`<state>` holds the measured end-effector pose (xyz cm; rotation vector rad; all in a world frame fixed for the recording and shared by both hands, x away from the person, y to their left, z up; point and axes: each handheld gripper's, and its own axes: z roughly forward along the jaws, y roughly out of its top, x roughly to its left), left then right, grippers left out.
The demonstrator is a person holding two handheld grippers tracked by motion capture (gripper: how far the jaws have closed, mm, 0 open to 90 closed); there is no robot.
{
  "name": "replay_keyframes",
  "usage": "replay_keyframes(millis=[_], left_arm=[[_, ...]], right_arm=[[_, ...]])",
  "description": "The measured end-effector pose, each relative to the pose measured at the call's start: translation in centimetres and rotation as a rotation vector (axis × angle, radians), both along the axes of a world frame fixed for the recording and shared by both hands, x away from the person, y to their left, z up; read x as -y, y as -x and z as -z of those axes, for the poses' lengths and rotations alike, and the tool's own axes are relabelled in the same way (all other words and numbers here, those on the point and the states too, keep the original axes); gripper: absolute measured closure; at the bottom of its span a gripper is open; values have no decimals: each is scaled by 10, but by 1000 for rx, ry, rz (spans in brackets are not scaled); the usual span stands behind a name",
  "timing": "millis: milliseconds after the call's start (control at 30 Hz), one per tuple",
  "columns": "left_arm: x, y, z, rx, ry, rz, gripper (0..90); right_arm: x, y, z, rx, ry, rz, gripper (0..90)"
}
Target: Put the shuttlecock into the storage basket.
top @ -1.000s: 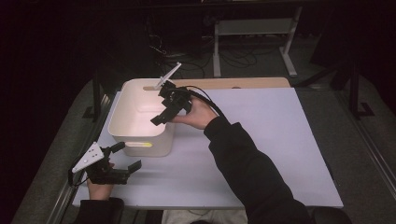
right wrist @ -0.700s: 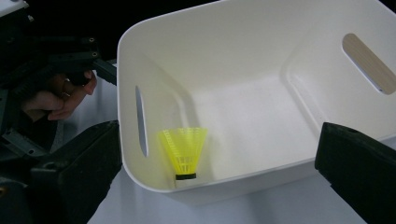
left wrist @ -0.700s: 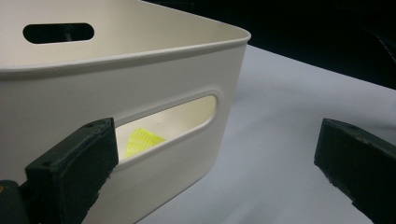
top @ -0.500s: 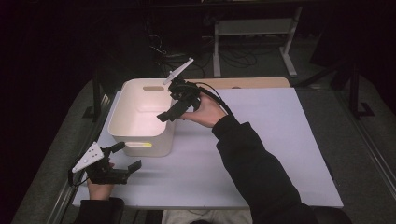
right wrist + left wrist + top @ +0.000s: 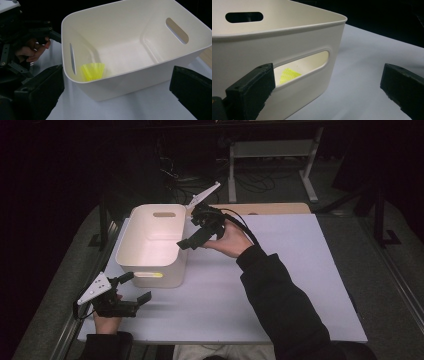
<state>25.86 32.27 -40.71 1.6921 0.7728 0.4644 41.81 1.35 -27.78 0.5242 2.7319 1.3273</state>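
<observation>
Right claw [image 5: 196, 235] hangs beside the white bin [image 5: 150, 270], jaws wide and empty — the yellow ribbed cup [image 5: 93, 71] already lies inside, at the near handle slot. Left claw [image 5: 131, 290] rests spread and empty on the counter [image 5: 280, 285]; little seems left.

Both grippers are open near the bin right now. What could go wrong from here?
1. The left gripper sits open right beside the white plastic bin at its near handle slot; a forward nudge could shove the light bin across the white mat.
2. The yellow ribbed cup lies tucked in the bin's corner; the right gripper, open beside the rim, might clip the wall when reaching in.
</observation>
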Motion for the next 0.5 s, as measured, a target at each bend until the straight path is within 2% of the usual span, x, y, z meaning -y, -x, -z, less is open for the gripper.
replay_keyframes(millis=[500], left_arm=[[0,0,0,2,1,-1,0]], right_arm=[[15,5,2,15,-15,22,0]])
